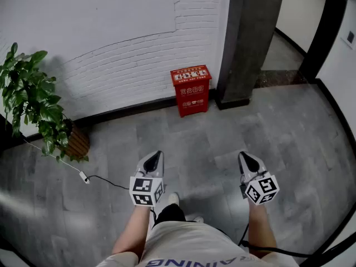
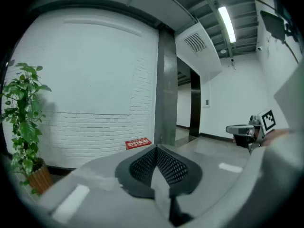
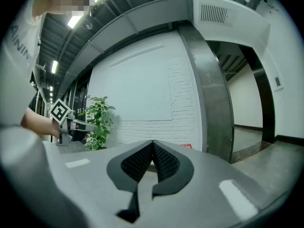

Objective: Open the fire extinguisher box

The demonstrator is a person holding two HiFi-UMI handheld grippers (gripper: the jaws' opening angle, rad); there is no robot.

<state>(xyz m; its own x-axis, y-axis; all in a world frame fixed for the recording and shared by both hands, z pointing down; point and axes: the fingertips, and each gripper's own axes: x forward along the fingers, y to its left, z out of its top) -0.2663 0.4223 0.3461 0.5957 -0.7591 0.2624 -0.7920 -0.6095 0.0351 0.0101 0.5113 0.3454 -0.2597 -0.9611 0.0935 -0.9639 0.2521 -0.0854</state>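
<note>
Nearest in: a pale shirt (image 1: 200, 246), two bare forearms reaching forward, and a white shoe (image 1: 173, 198) planted on the grey floor (image 1: 222, 132) between them.

Just past that, left gripper (image 1: 158, 154) and right gripper (image 1: 243, 156), side by side but well apart, both up off the floor and aimed toward the far wall. Checked each one's own view. Left gripper pinched fully together, tip against tip, nothing caught in there. Same deal with the right gripper: closed tight and carrying nothing.

Off to the left of the left gripper, a thin dark cable (image 1: 108, 179) snaking over the tiles, with a small white block (image 1: 83, 177) on it. Further left and further back, a leafy potted plant (image 1: 30, 93) in a brown woven pot (image 1: 77, 143), close to the wall.

Then a good stretch of floor, and finally the fire extinguisher box (image 1: 192, 90). Red, upright on the floor, backed right up against the white brick wall (image 1: 111, 49) and just left of the dark pillar (image 1: 250, 38). Lined up roughly between the two grippers, but far beyond both, so no contact at all. Lid lying flat on top, shut by the look of it. White lettering on the front and top, too small to read.

Right of the pillar, an opening into a corridor (image 1: 283, 52).
</note>
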